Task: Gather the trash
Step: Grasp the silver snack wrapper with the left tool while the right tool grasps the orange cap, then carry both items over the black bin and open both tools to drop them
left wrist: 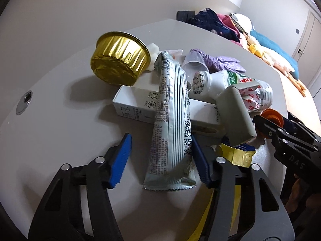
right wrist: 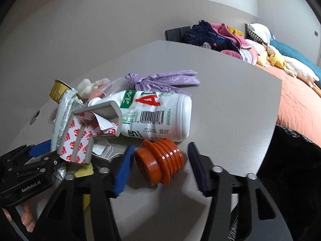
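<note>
Trash, heaped mid-counter (left wrist: 60, 110).

Left wrist view: left tool (left wrist: 160, 160) released, jaws astride the silver wrapper (left wrist: 170, 120); one pad touching, the other clear. Judged step: first grasp. Next: clench squarely, lift.

Right wrist view: right tool (right wrist: 160, 164) released around the orange stopper (right wrist: 158, 160) near the counter's front edge, beside the white bottle (right wrist: 156, 116). Bed (right wrist: 297, 100) beyond.

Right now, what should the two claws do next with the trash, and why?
Probably squeeze shut. The left claw already has the long silver wrapper between its blue fingers, one pad at its edge, the other still apart from it. The right claw sits around the orange ribbed plug, with gaps on both sides. Neither grips yet, so closing comes before lifting.
</note>
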A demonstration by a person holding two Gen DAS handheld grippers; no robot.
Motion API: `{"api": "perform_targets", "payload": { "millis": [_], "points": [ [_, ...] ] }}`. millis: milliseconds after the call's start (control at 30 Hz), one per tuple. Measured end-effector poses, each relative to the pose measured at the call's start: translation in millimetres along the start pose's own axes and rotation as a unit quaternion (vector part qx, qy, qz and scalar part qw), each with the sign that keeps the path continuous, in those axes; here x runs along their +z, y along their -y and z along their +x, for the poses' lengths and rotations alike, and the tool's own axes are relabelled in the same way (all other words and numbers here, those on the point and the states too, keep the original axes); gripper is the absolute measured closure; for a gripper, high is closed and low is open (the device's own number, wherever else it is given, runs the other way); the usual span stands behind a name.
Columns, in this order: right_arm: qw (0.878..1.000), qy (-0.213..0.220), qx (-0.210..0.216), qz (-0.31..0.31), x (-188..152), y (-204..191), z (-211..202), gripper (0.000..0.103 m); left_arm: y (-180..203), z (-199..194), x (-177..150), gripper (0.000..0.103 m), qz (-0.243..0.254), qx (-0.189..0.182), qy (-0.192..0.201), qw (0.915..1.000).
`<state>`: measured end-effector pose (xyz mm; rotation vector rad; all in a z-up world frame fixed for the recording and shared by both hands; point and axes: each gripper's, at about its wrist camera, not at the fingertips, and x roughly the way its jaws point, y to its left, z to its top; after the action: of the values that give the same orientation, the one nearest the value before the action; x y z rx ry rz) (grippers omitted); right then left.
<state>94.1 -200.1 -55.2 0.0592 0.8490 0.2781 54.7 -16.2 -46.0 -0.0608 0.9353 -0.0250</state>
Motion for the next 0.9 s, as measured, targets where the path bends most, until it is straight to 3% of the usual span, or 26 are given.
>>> {"api": "perform_targets", "payload": {
  "millis": [33,67,200,533,900],
  "points": [
    [1.000,0.000,0.006,0.002,0,1,1,0.058,1,1,0,0.054,0.001,0.000,0.001,1.0000],
    [1.000,0.001,0.008,0.005,-1,2,1,0.058,1,2,0,0.064,0.000,0.000,0.001,1.0000],
    [1.000,0.002,0.019,0.015,-2,4,0,0.058,-5,-6,-1,0.076,-0.014,-0.007,0.018,0.9997],
    [0.998,0.027,0.034,0.033,0,9,-30,0.058,-7,-45,2,0.078,-0.021,-0.008,0.069,0.9973],
    [0.996,0.066,0.027,0.046,-2,31,-83,0.058,38,-73,7,0.078,0.010,-0.048,0.098,0.9940]
  ]
}}
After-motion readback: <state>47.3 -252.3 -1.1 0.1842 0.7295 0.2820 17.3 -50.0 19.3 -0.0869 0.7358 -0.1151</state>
